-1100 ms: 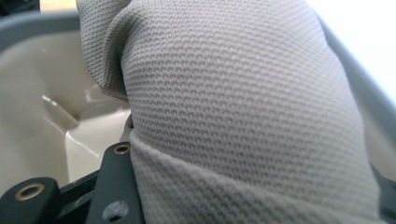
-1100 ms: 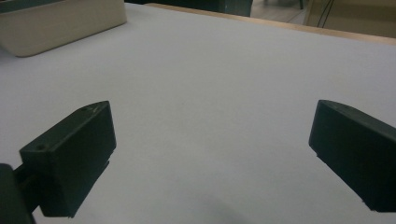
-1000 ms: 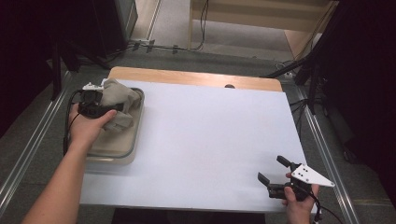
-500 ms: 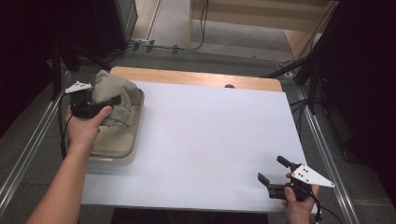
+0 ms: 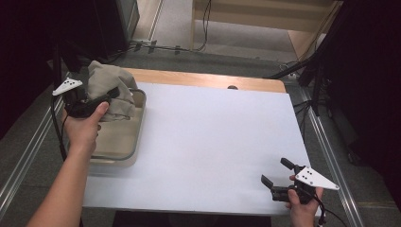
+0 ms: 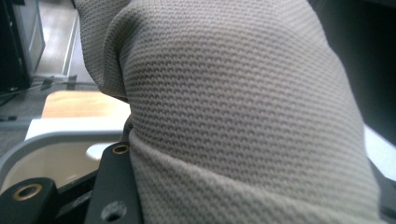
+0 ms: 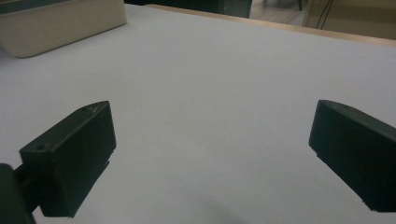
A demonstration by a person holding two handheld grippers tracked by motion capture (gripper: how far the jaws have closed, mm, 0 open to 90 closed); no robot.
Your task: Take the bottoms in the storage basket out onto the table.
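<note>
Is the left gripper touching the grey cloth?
Touching. In the left gripper view the cloth lies against the left gripper; the high view shows it lifted above the tray.

A white-topped table [image 5: 213, 142] carries a beige tray [image 5: 135, 137] at its left edge.

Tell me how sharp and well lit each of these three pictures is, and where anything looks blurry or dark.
High view: the white table is evenly bright, the surroundings are near black, and the left gripper on the beige cloth is slightly soft. Left gripper view: the cloth sits very close with its weave crisp, and the tray rim is blurred. Right gripper view: the right gripper has soft-edged jaws over dim, shadowed table.
</note>
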